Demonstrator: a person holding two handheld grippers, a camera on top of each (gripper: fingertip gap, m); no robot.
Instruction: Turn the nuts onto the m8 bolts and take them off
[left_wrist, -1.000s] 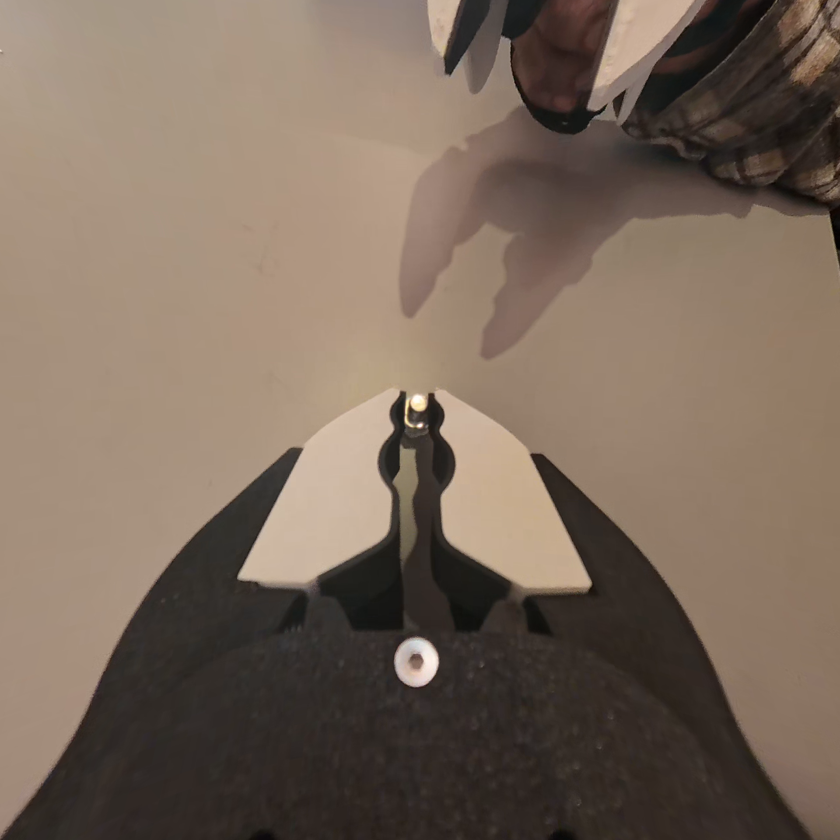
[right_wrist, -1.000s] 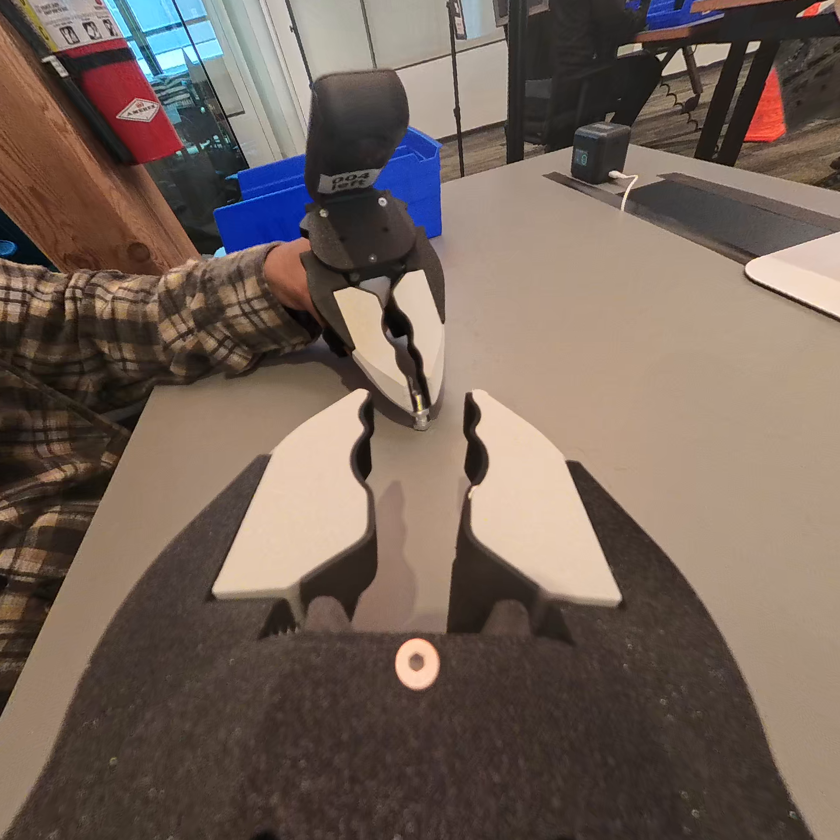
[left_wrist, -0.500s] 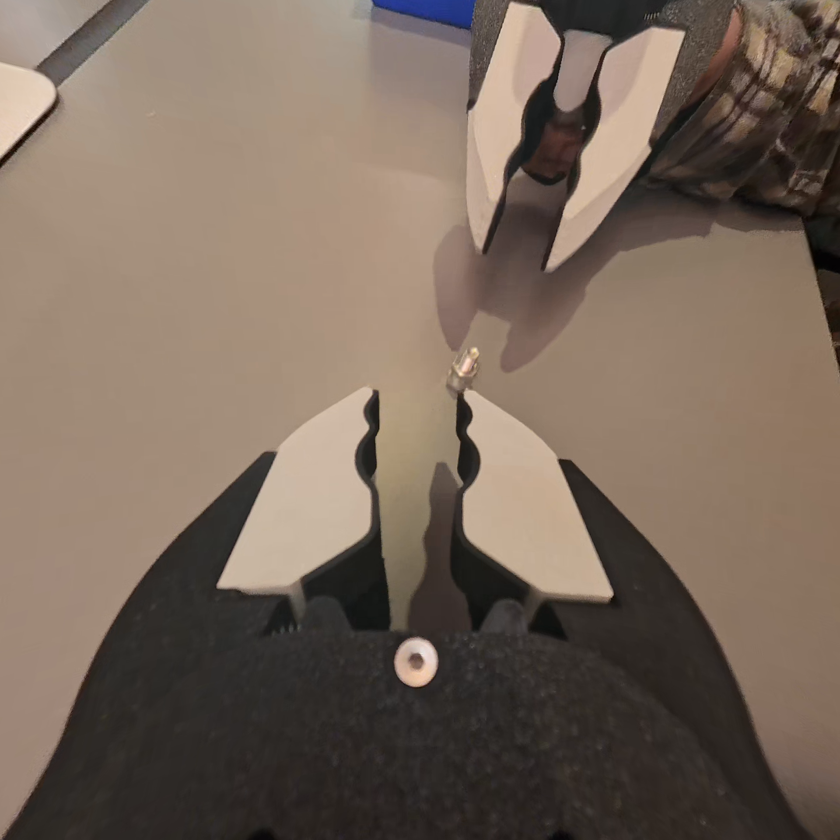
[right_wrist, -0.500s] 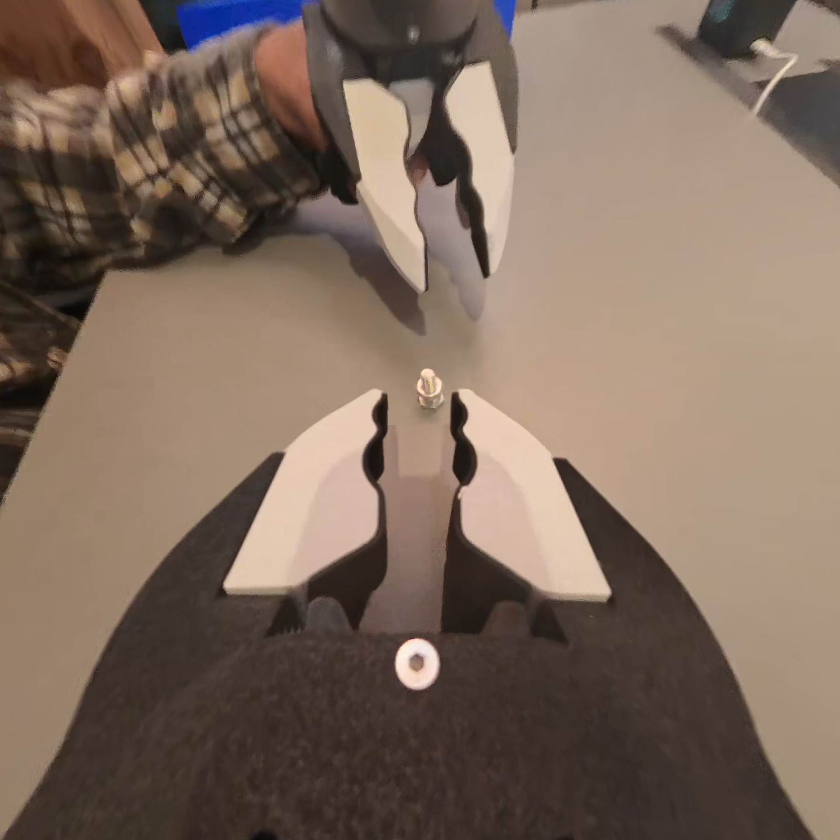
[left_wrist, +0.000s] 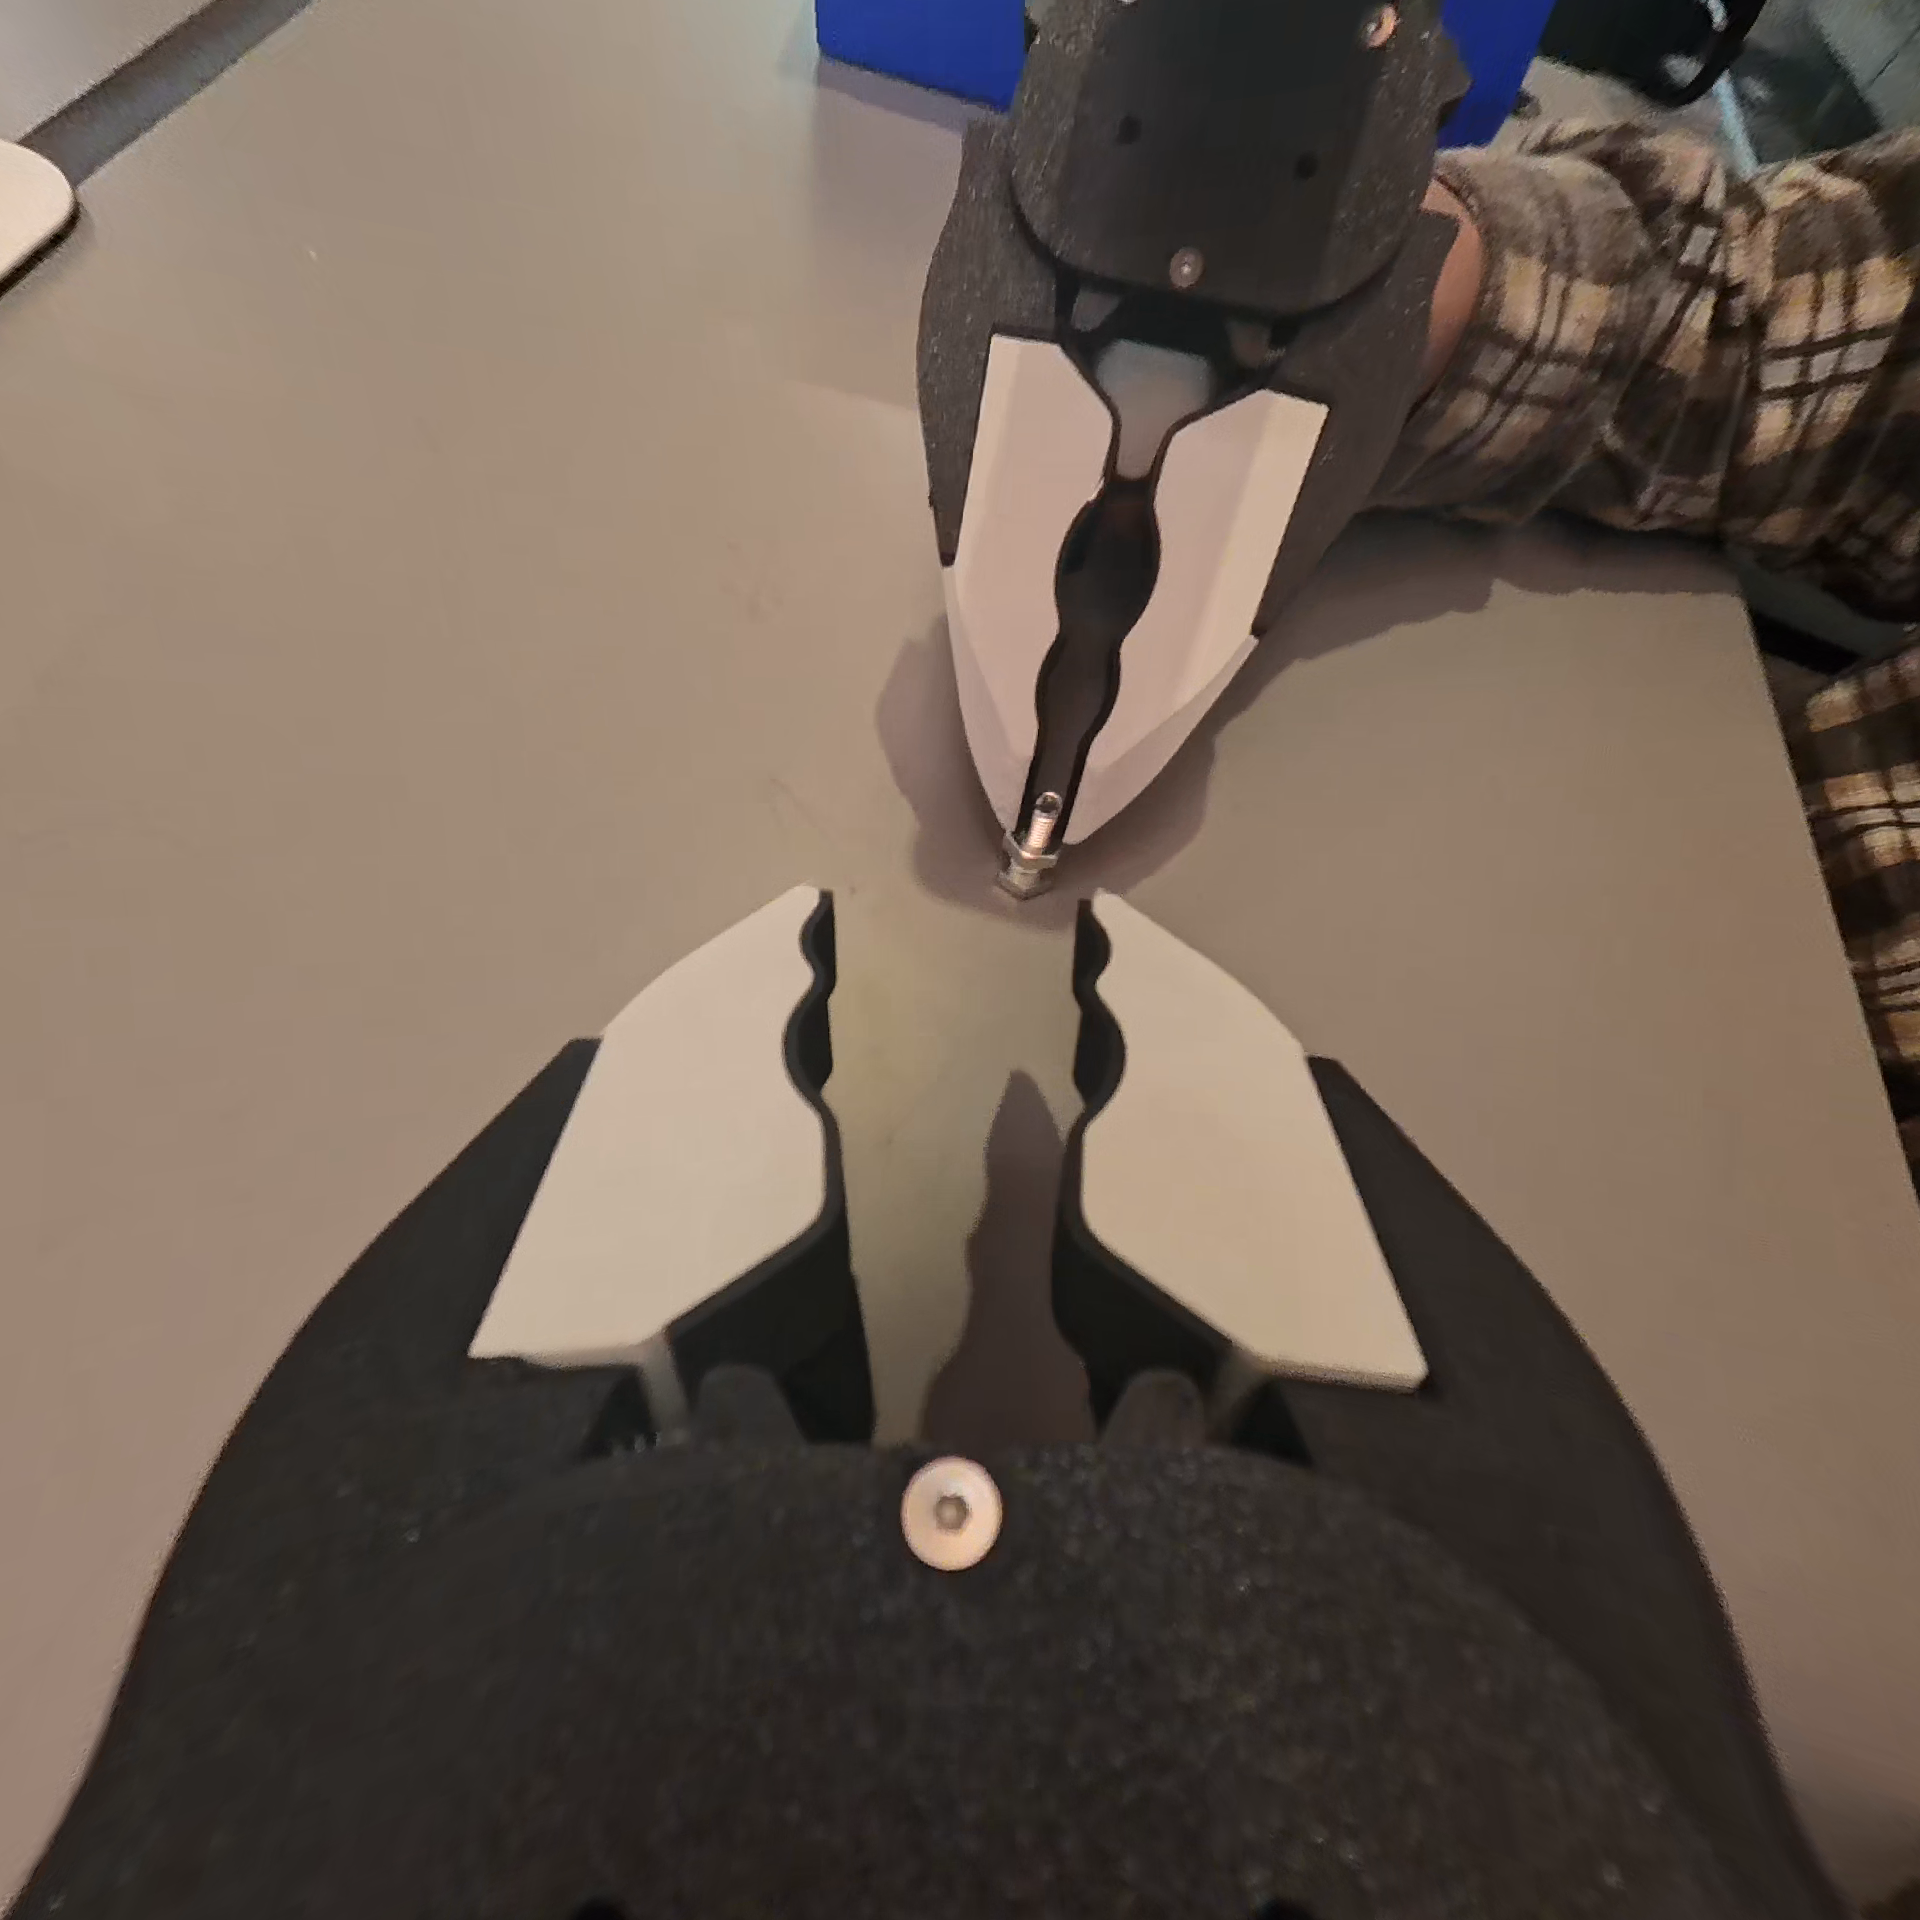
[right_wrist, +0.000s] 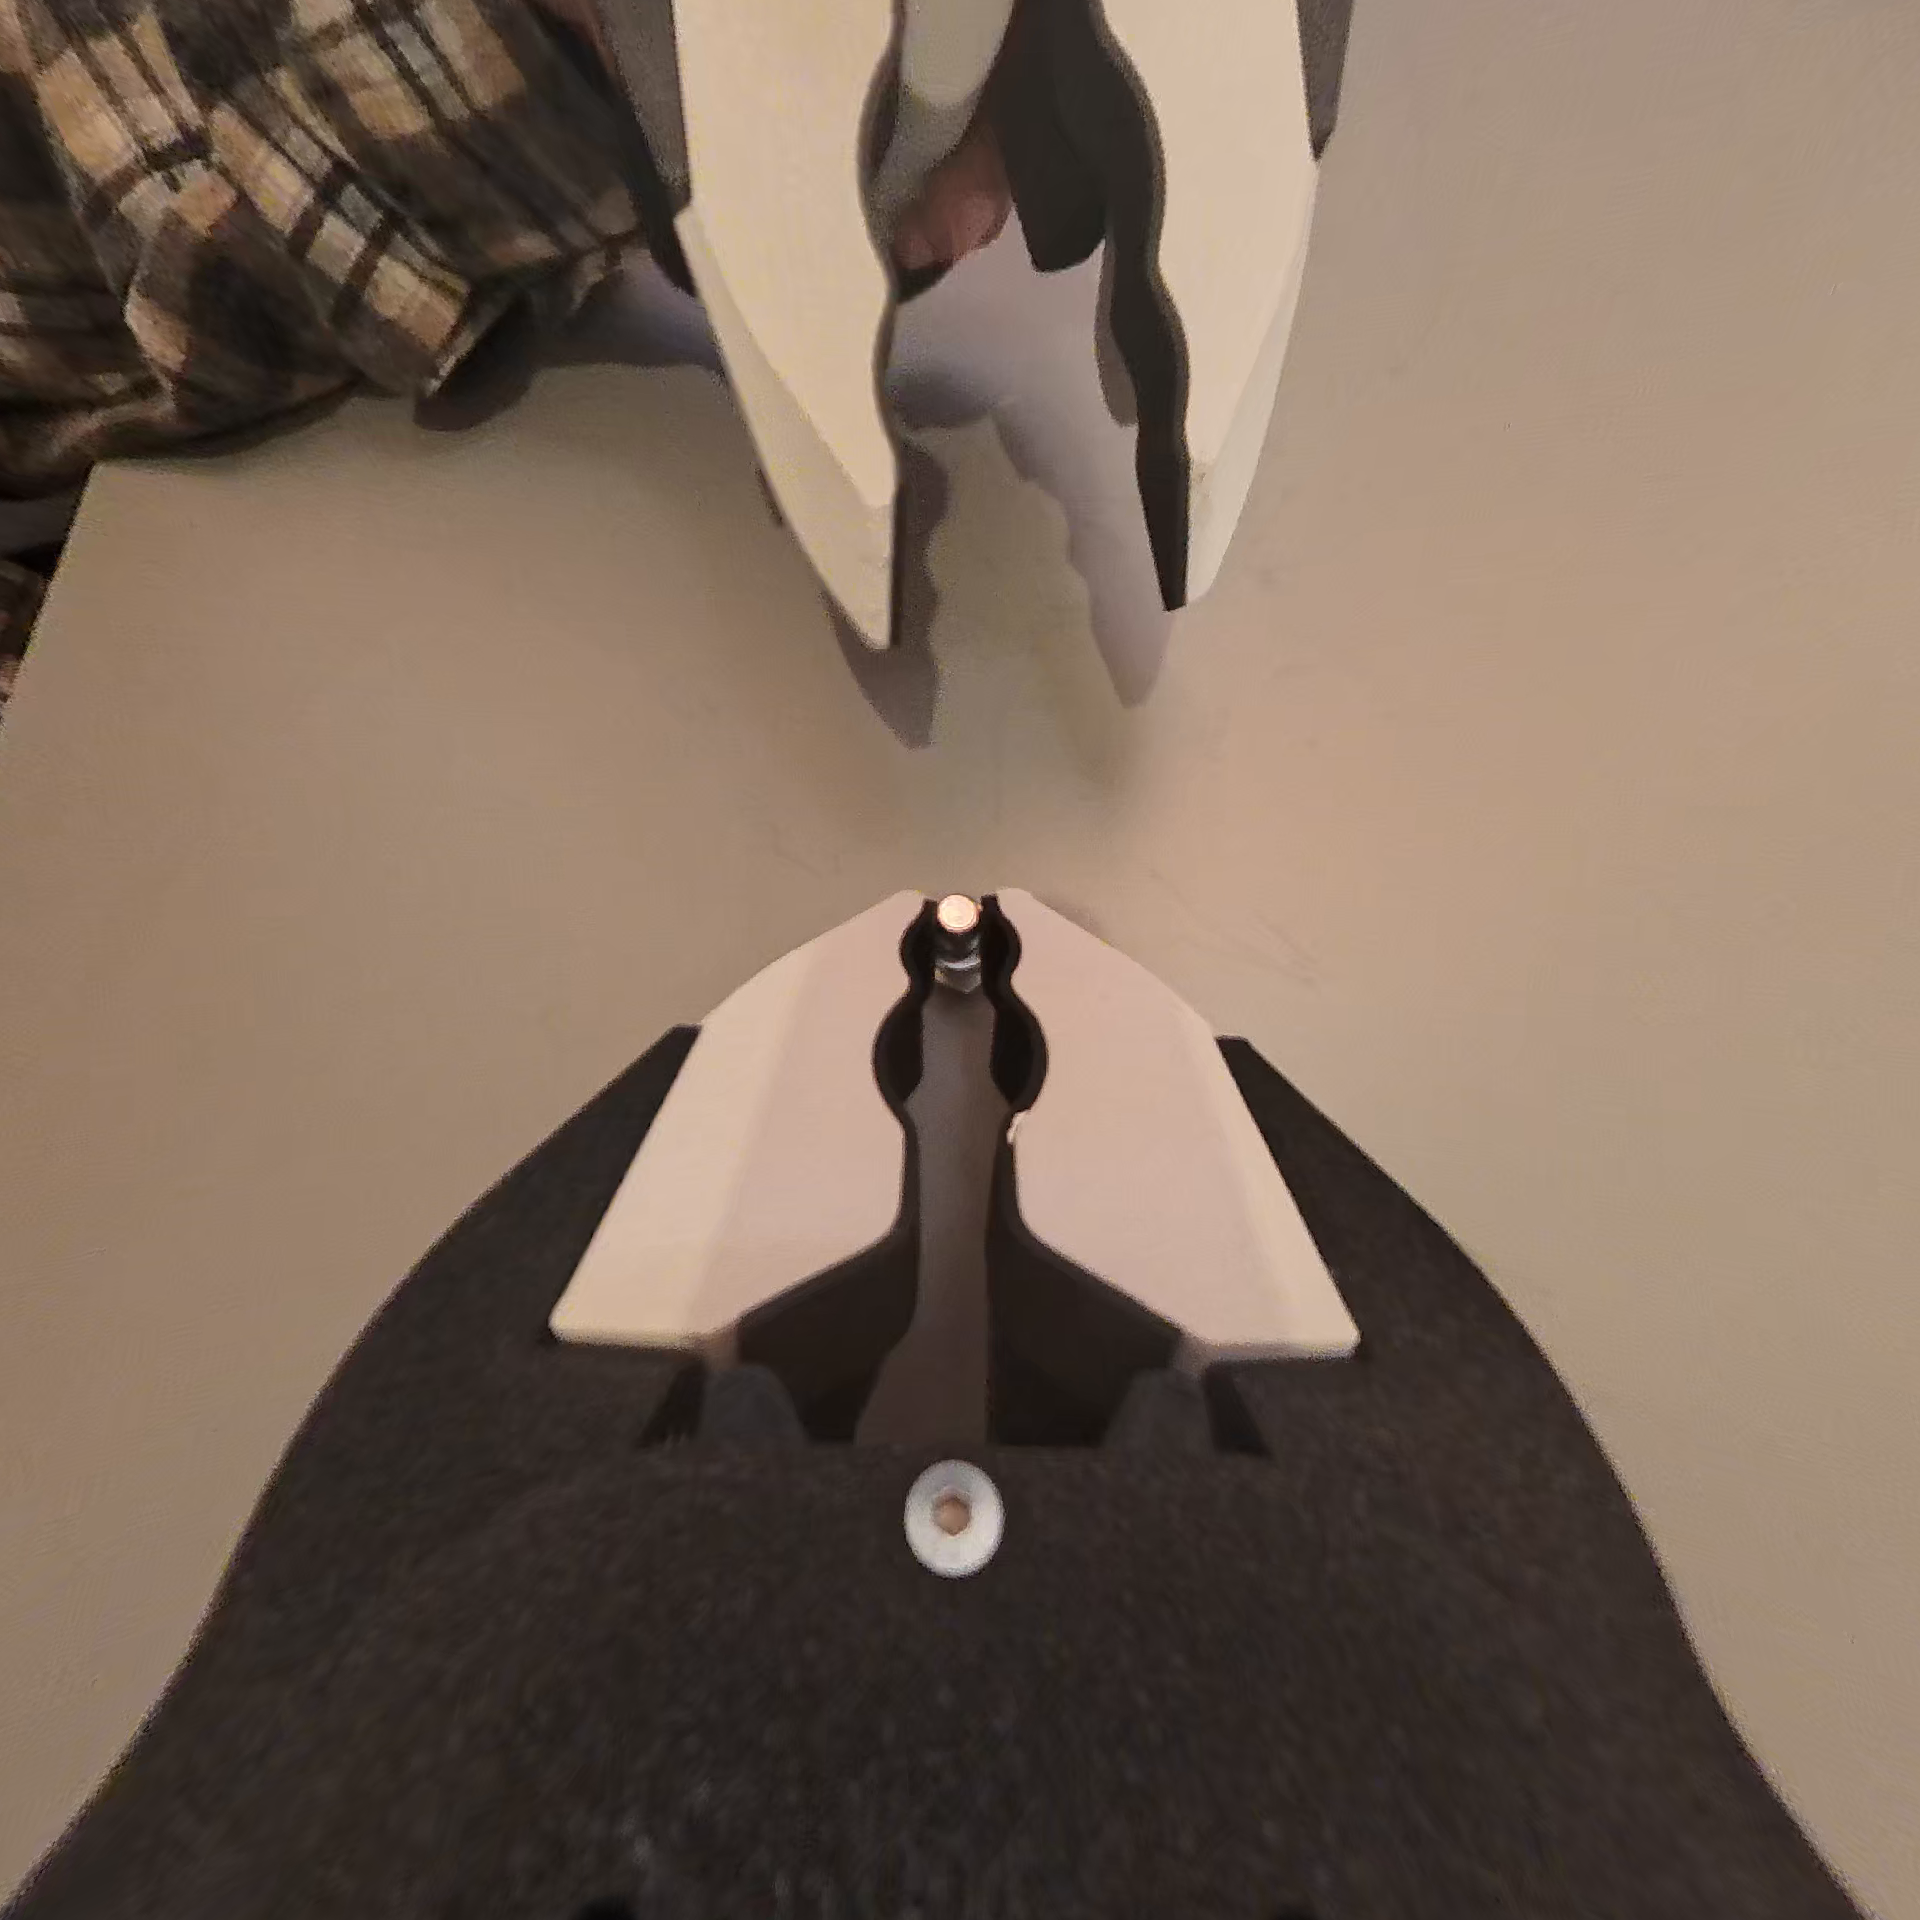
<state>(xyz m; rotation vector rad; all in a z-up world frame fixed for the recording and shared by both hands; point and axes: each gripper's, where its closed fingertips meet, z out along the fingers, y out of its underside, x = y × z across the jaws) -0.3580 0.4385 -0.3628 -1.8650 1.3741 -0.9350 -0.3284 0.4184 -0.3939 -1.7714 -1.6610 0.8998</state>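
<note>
A small steel bolt (left_wrist: 1042, 808) stands head down on the grey table (left_wrist: 416, 623), with a nut (left_wrist: 1029, 854) threaded low on its shaft. My right gripper (right_wrist: 958, 900) is shut on the bolt's upper end (right_wrist: 957, 914), with the nut (right_wrist: 954, 966) just below its tips. In the left wrist view the right gripper (left_wrist: 1042, 831) comes down on the bolt from the far side. My left gripper (left_wrist: 956, 899) is open and empty, its tips just short of the bolt. It faces me in the right wrist view (right_wrist: 1029, 623), held above the table.
A plaid sleeve (left_wrist: 1662, 364) lies along the table's right edge (left_wrist: 1787, 727), and another sleeve (right_wrist: 260, 208) at the upper left of the right wrist view. A blue bin (left_wrist: 904, 52) stands at the back. A white flat object (left_wrist: 26, 197) lies at the far left. My hands' fingertips stand some 5 cm from each other. Left tips and right tips are each some 35 cm from the white flat object (left_wrist: 26, 197).
One second ago my left gripper was shut on the bolt and the right was open. The left let go and drew back; the right moved in and shut on the bolt.
</note>
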